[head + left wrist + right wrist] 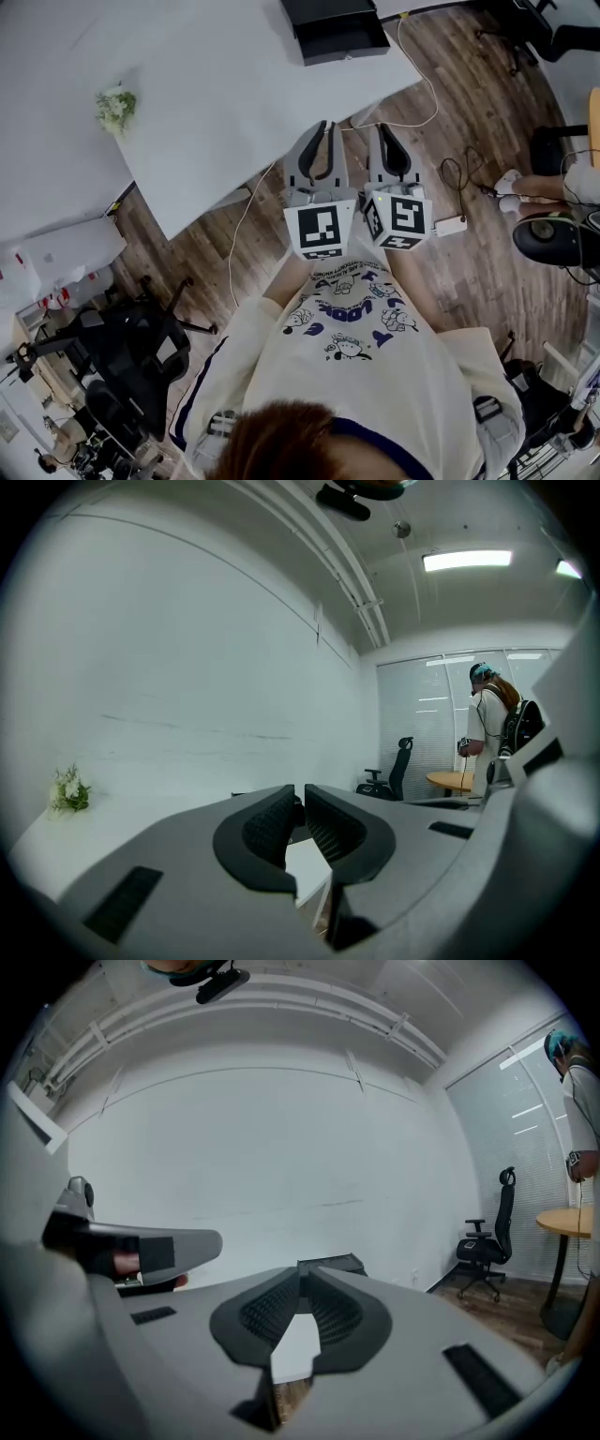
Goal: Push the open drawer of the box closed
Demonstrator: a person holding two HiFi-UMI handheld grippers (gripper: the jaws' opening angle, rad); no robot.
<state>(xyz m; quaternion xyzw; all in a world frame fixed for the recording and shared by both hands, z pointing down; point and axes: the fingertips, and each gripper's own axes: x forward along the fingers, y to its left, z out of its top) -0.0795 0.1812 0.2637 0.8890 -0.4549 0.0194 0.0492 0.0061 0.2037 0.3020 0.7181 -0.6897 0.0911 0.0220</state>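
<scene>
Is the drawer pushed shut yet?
Not yet. Done: nothing; the drawer of the black box sticks out open. In hand: the left gripper and right gripper, both shut and empty, point toward it, well short. Left: reach the box and push the drawer in.

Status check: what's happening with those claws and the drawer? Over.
Left gripper and right gripper shut, empty, at the table edge. Black box far across, drawer open. Nothing in between; flowers off to the side.

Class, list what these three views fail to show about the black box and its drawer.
Head view: black box cut off by the top edge.
Left gripper view: left gripper hides most of the box.
Right gripper view: box small, partly behind the right gripper; drawer's inside unseen.
</scene>
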